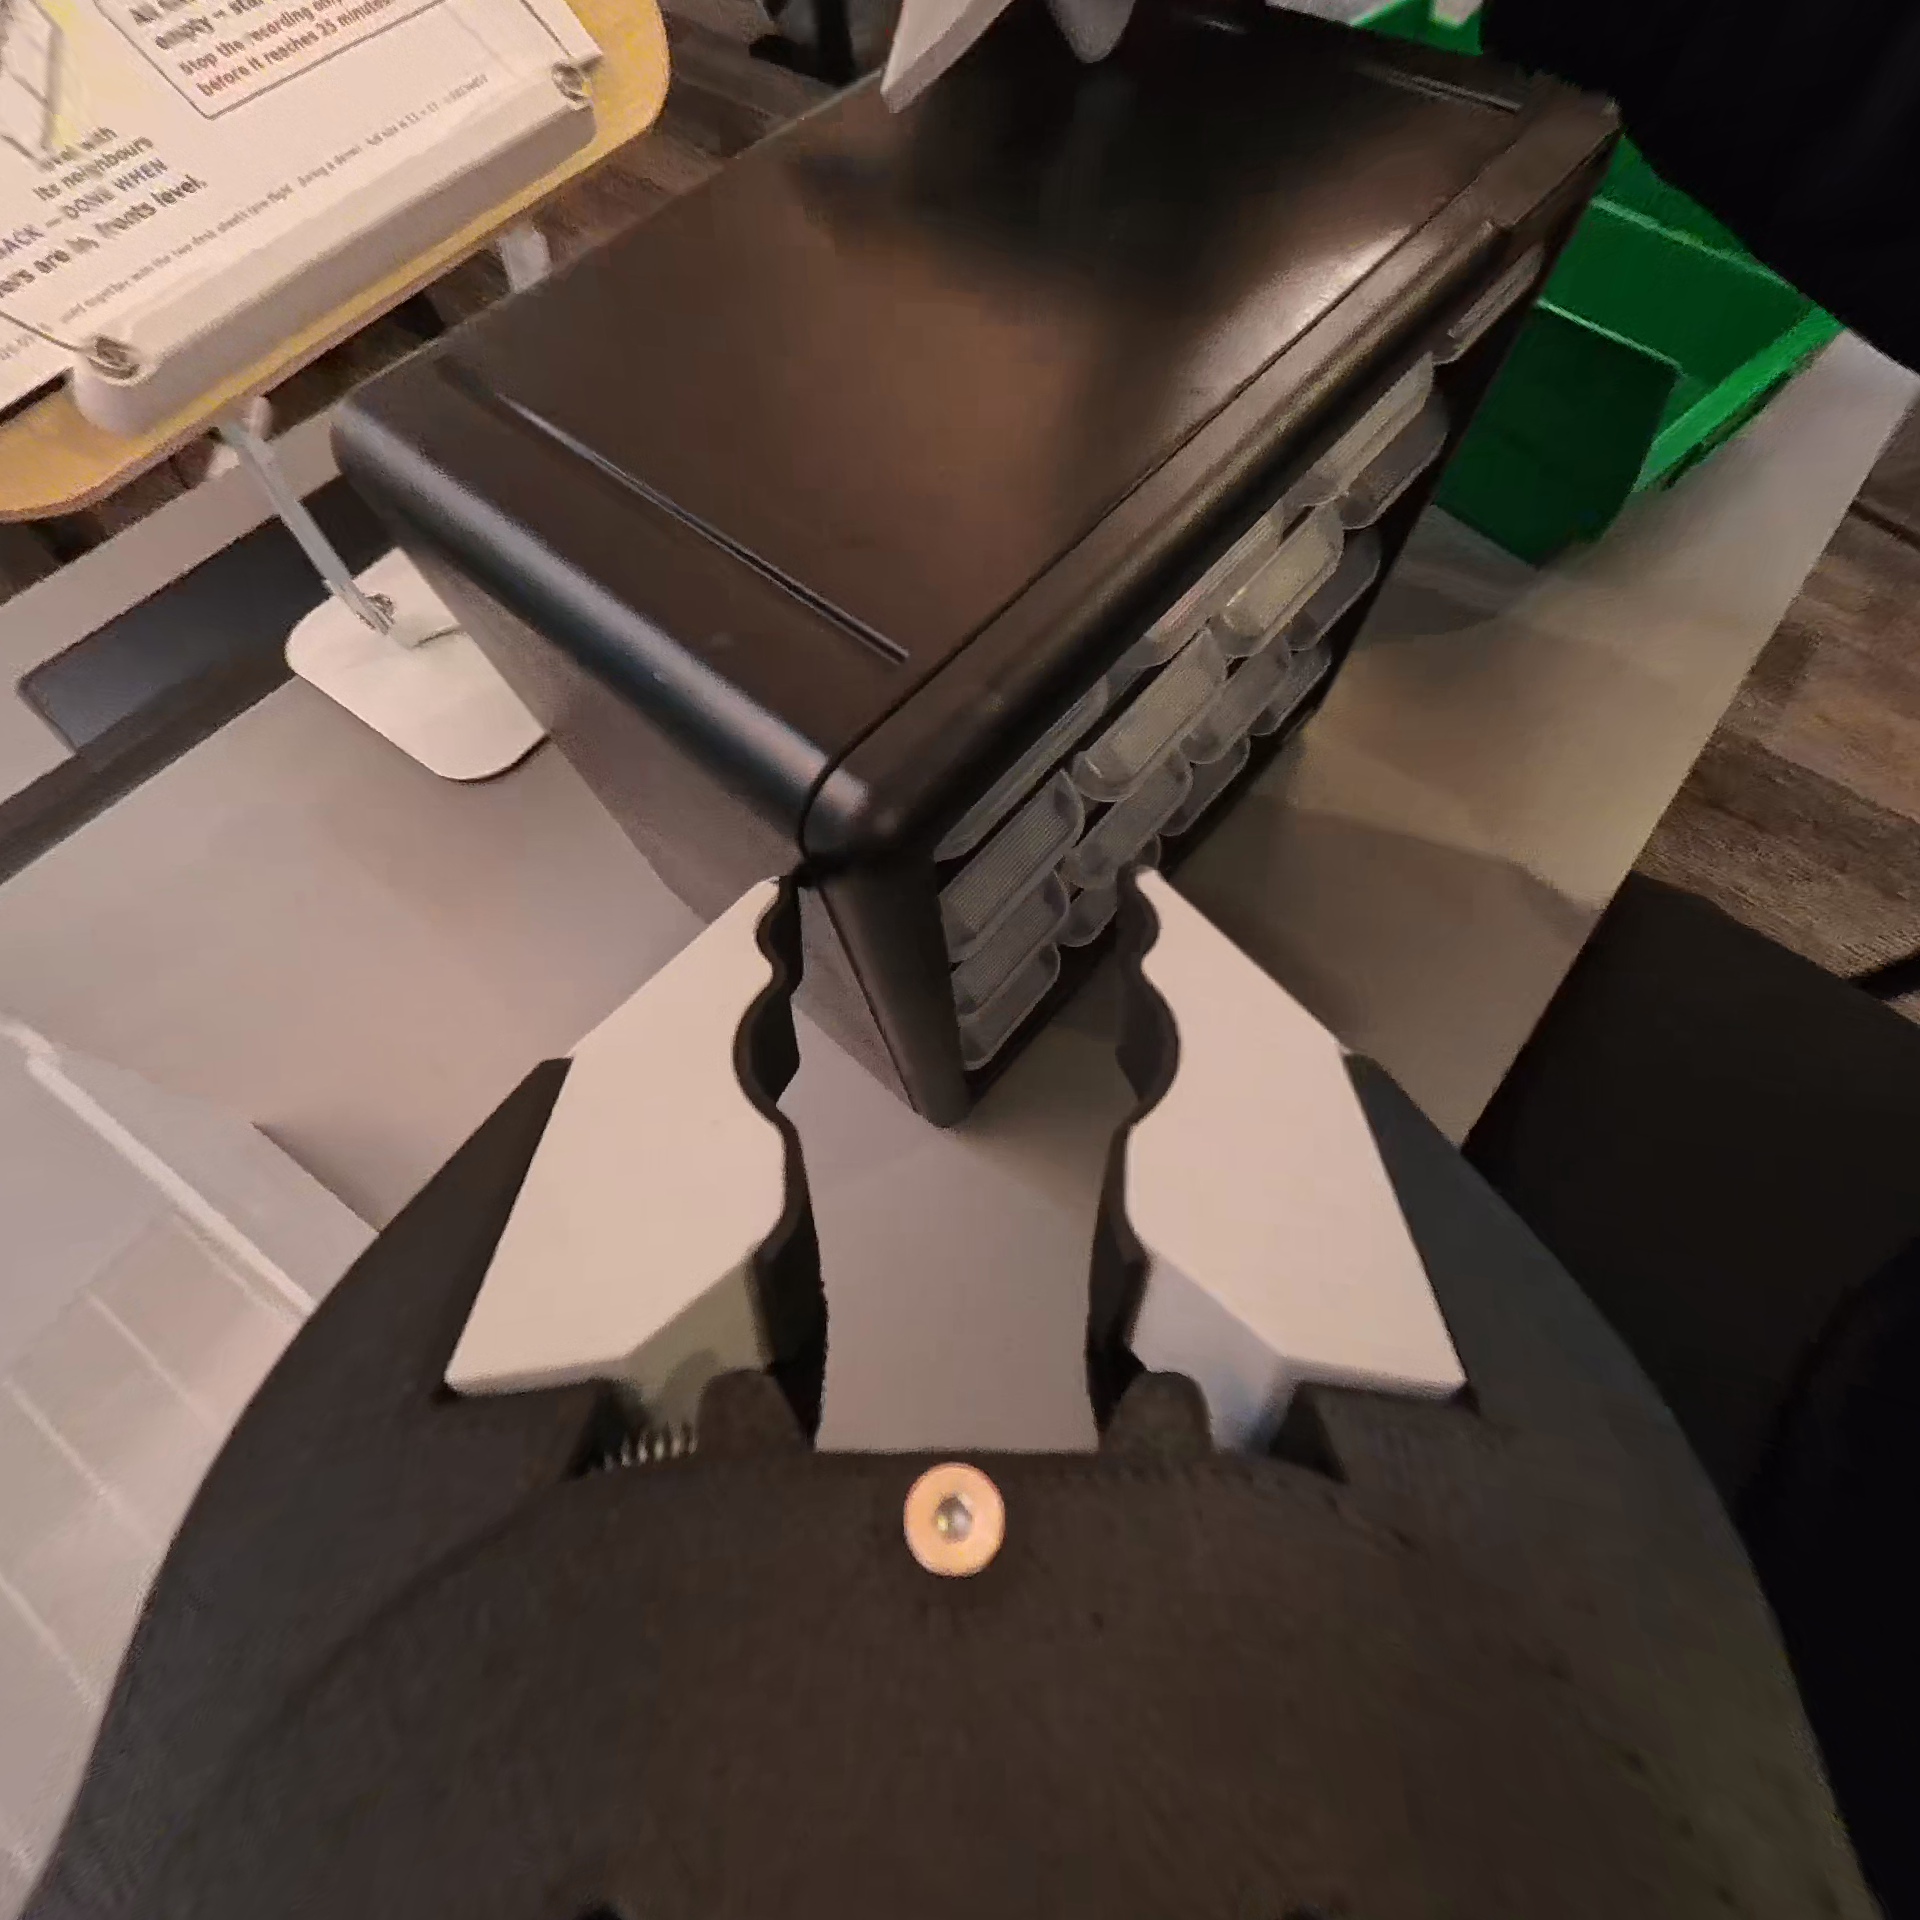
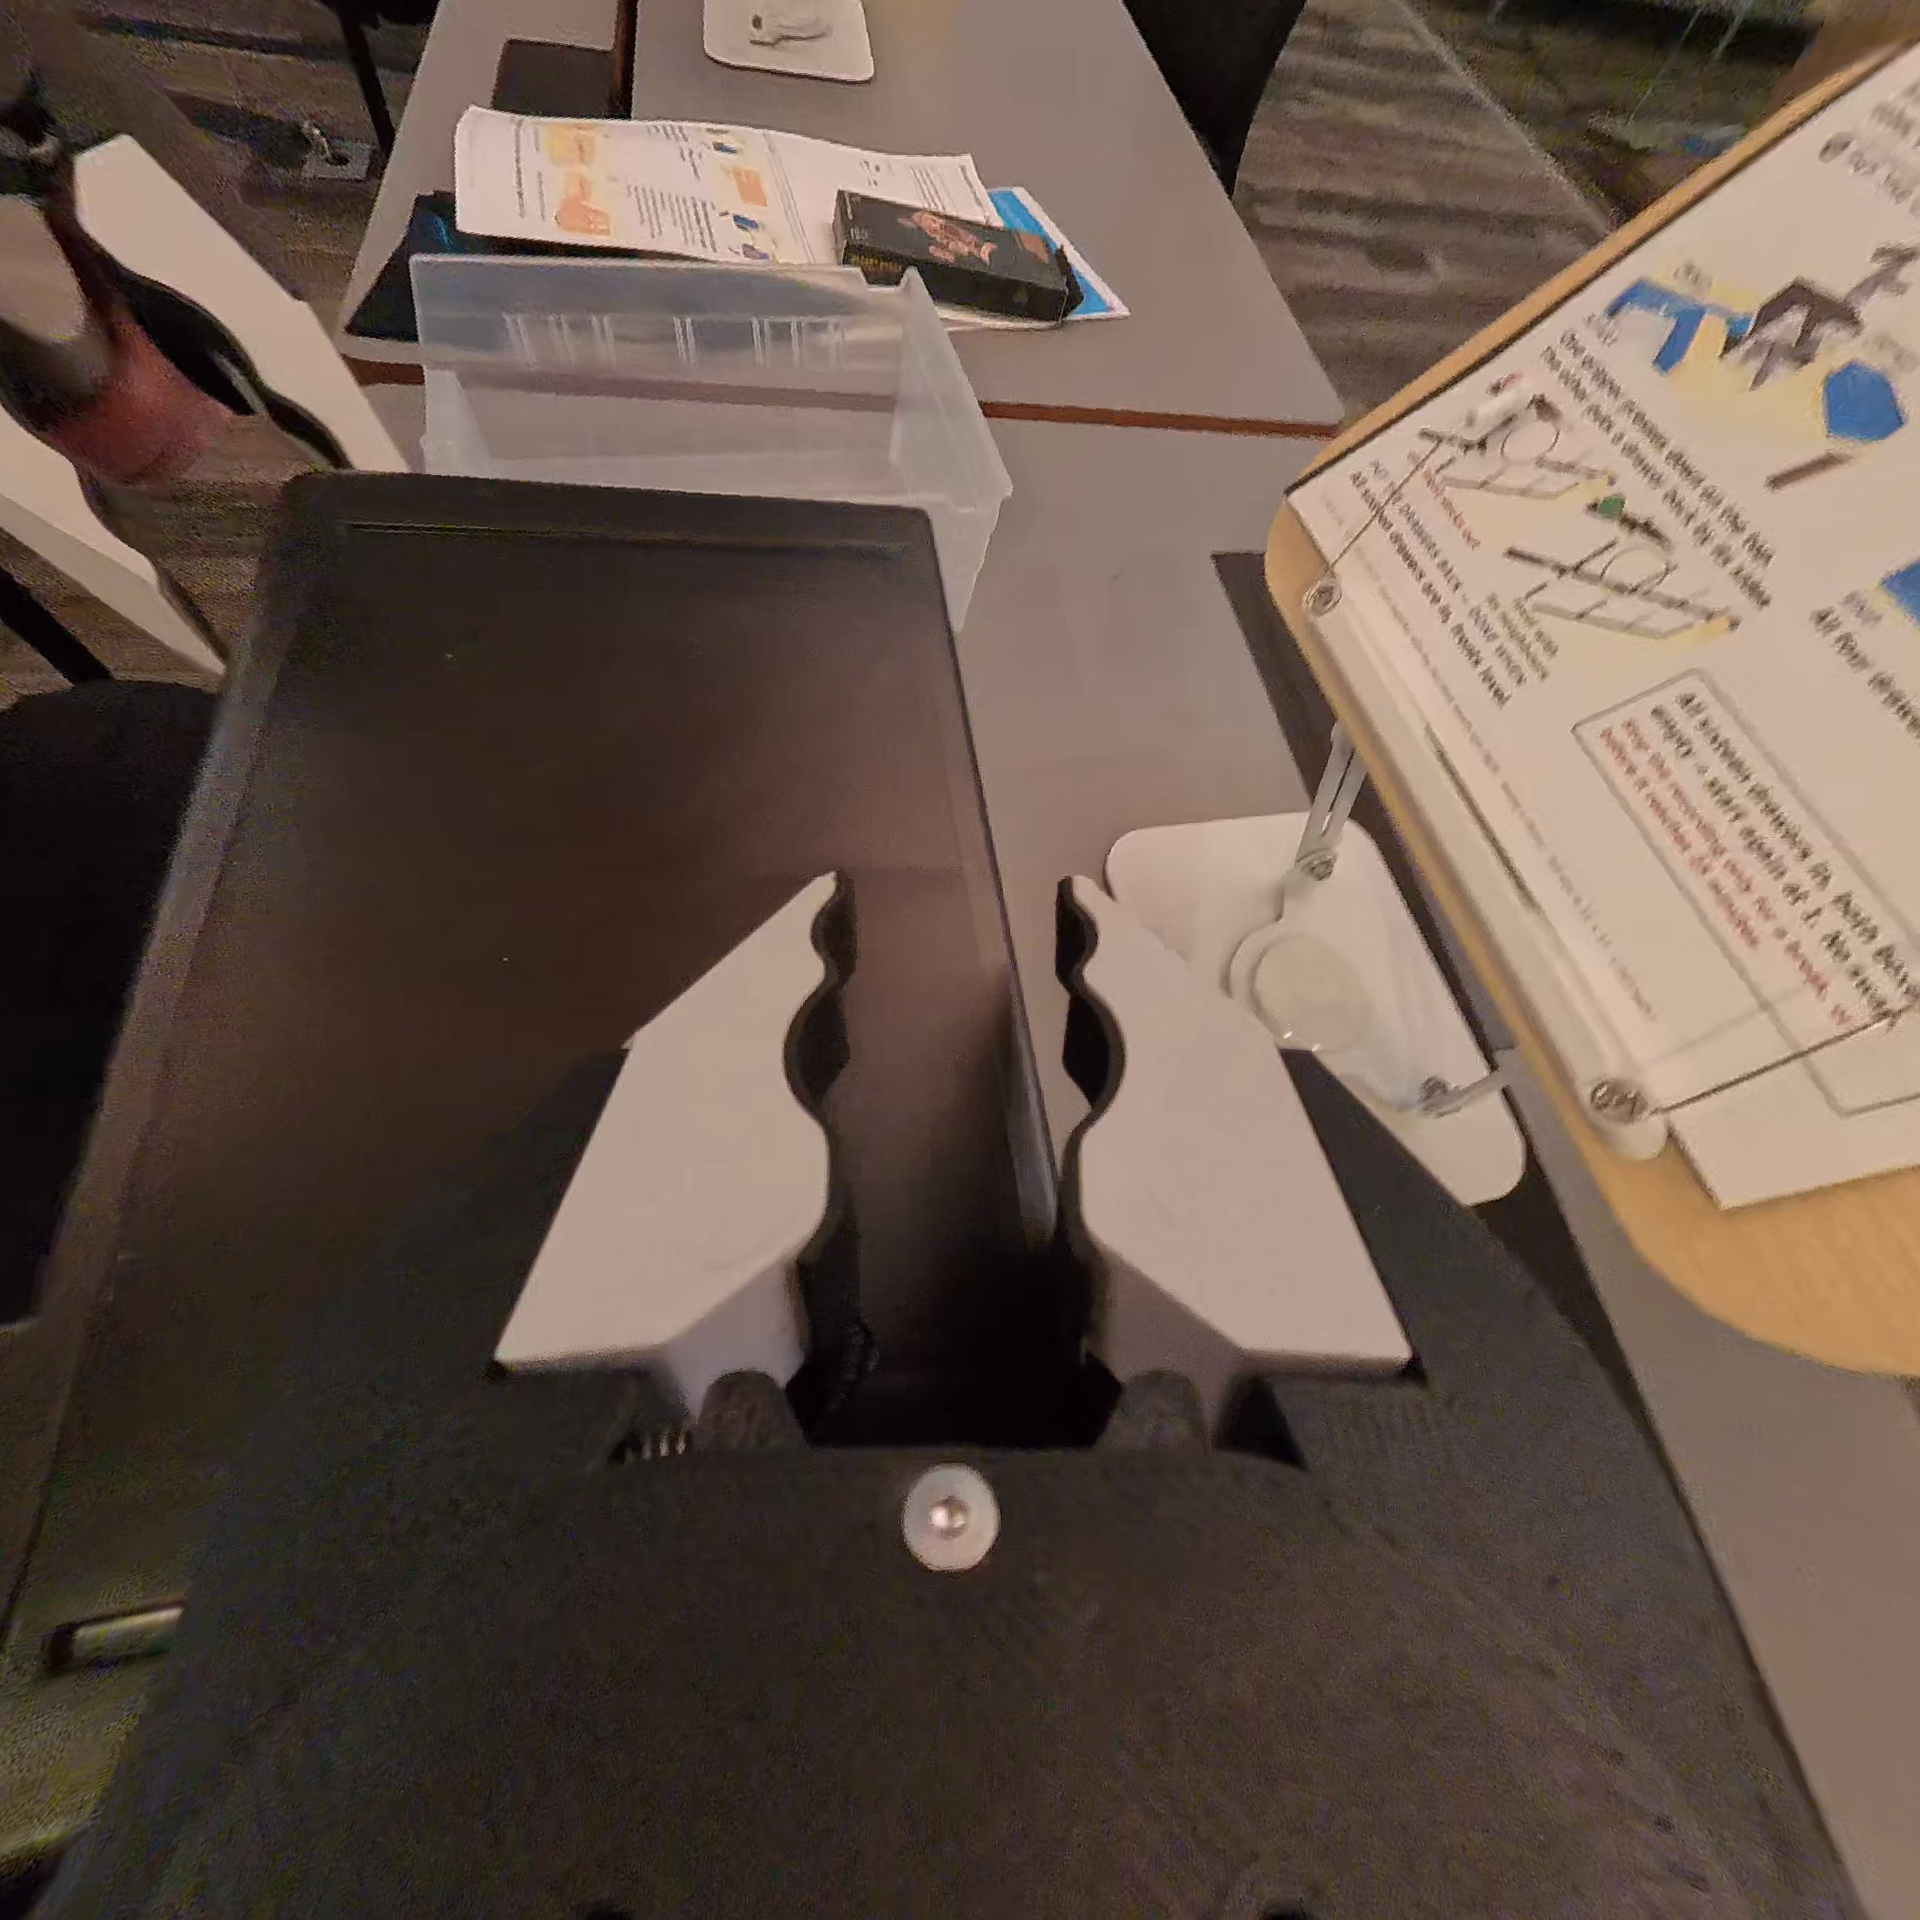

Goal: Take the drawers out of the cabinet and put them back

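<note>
Black cabinet (image 1: 935,436) hides most clear drawers (image 1: 1153,727) — both grippers (image 1: 961,894) (image 2: 951,894) spread, empty.

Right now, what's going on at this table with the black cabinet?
A person works two hand-held grippers around a black cabinet of small clear drawers. The left gripper is open at the cabinet's front corner. The right gripper is open above the cabinet's top. The drawers in view sit in their slots; a clear bin stands behind.
</note>
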### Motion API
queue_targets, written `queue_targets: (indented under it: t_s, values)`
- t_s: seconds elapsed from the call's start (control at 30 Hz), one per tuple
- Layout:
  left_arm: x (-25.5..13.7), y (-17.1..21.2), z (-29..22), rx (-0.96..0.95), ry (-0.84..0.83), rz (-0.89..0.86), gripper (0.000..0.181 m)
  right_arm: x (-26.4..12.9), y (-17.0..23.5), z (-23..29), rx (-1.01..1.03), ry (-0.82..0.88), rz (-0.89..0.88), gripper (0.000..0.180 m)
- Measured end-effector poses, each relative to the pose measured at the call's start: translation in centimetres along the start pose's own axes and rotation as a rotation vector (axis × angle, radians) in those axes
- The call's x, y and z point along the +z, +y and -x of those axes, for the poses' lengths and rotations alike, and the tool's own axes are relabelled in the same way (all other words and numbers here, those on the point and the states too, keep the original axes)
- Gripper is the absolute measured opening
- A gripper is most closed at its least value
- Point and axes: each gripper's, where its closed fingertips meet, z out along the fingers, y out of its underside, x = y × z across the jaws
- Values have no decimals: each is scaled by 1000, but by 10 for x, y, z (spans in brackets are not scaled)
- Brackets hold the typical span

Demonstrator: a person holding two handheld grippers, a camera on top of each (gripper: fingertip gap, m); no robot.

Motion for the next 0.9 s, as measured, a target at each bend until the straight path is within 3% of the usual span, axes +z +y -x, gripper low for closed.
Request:
queue_targets:
  t_s: [0.23,0.43,0.57,0.67,0.9]
  values:
    - [7,1,18,-26,-84,-43,58,14,-11,-16,-41,65,-39,32]
    - [-13,-20,26,-18,-79,-131,58,-12,-23,-13,-103,295,-120,44]
    - [-25,-49,34,63,-94,-156,58,-46,-54,34,-302,450,-203,37]
    - [-21,-72,38,93,-66,-143,60,-52,-66,85,-472,483,-165,37]
    - [39,-85,59,119,14,42,61,17,-56,176,-831,523,-19,47]
